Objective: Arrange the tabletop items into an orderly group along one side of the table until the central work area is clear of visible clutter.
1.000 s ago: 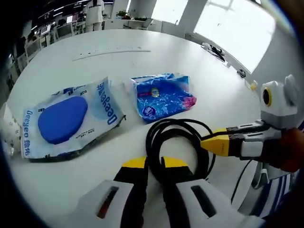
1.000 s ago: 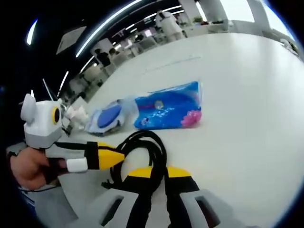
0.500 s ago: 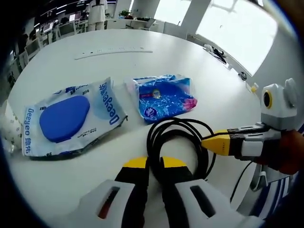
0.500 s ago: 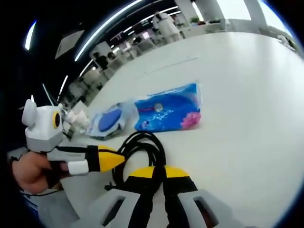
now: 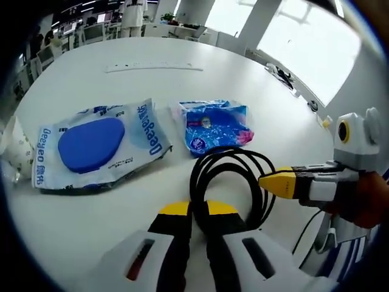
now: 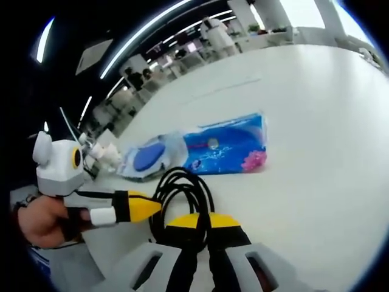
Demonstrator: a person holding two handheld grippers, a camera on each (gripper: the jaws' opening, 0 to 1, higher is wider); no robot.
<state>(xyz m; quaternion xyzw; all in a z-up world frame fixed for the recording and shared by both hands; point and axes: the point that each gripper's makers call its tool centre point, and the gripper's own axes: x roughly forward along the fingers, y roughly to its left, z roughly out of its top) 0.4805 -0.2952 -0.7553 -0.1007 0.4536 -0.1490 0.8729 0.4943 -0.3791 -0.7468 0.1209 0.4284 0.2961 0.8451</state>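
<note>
wipes packet [image 5: 100,144] shifted right in left view, both grippers [image 5: 199,210] [image 6: 200,220] clamped on black cable [image 5: 228,176]

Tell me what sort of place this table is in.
Probably an open-plan office: a large white table, rows of desks with monitors behind it, big windows, and long ceiling light strips.

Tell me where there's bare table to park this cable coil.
Bare table lies beyond the wipes pack and blue tissue pack, up to the ruler. In the right gripper view the tabletop right of the tissue pack is open too. The near edge is crowded: coil, both packs, both grippers.
</note>
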